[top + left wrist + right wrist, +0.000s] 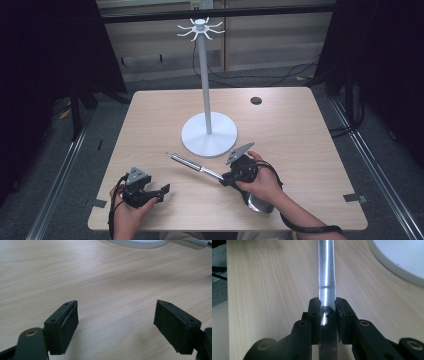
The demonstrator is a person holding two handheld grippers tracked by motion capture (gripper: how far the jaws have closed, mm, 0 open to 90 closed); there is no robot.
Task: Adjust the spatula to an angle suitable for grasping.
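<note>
We see the right gripper (223,179) at about five o'clock on the table (300,150), its jaws clamped tight on the shaft of a metal utensil (192,164). The utensil's handle points toward ten o'clock, and its wider end (257,204) lies under the hand near the table's front edge. The right gripper view shows the shiny shaft (326,272) pinched between both pads. At seven o'clock, the left gripper (161,192) has its jaws spread wide over bare wood, gripping nothing. The white stand (208,134) sits at the centre, just beyond the utensil.

Utensil handle (326,272) glossy polished metal; table (150,125) matt pale wood-grain.
</note>
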